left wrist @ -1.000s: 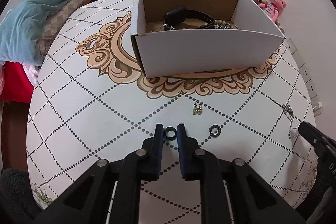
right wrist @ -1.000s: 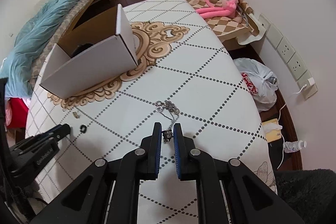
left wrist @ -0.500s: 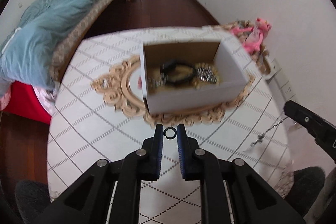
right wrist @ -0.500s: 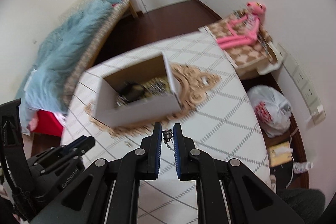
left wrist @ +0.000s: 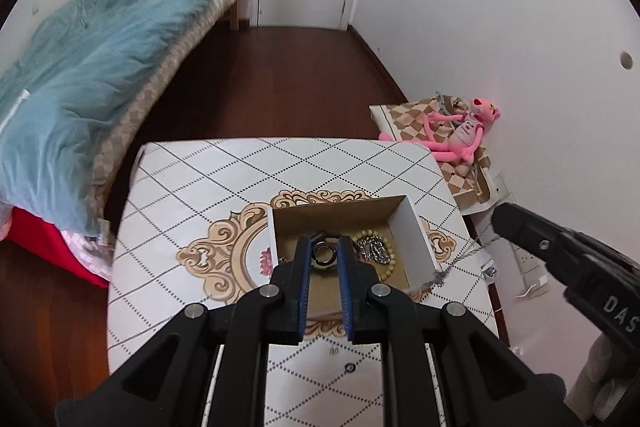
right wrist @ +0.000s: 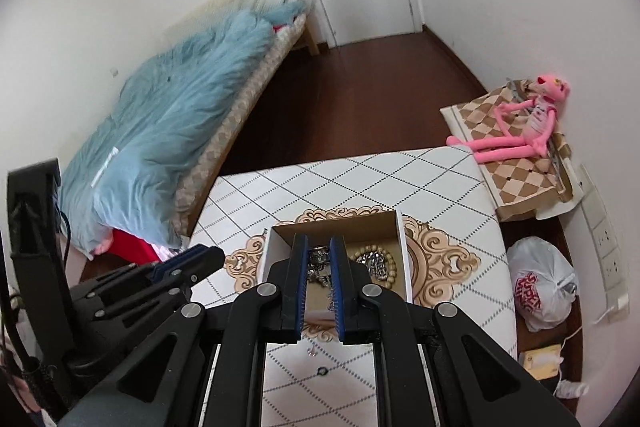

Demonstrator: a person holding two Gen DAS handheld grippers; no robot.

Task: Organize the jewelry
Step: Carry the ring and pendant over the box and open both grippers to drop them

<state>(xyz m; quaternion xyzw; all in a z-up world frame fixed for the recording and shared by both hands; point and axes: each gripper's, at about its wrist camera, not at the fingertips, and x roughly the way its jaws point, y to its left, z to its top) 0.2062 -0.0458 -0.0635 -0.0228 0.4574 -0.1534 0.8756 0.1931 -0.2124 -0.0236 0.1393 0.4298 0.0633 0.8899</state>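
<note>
My left gripper (left wrist: 325, 251) is shut on a black ring (left wrist: 325, 253) and holds it high above the open white cardboard box (left wrist: 416, 231). My right gripper (right wrist: 319, 254) is shut on a silver chain necklace (right wrist: 319, 255) that hangs down over the same box (right wrist: 402, 251); the chain also shows in the left wrist view (left wrist: 460, 261), trailing from the right gripper's tip. Beads and a silver chain (left wrist: 374, 247) lie in the box. A second black ring (left wrist: 350, 367) and a small gold charm (left wrist: 333, 349) lie on the table in front of the box.
The box stands on a white table with a diamond pattern (left wrist: 240, 187). A bed with a blue blanket (left wrist: 80, 87) is at the left. A pink plush toy (left wrist: 464, 135) lies on a checked cushion at the right. A white plastic bag (right wrist: 540, 285) sits on the floor.
Both grippers have risen far above the table with the ring and the necklace in them. They now hang over the box, which looks smaller and lower.
</note>
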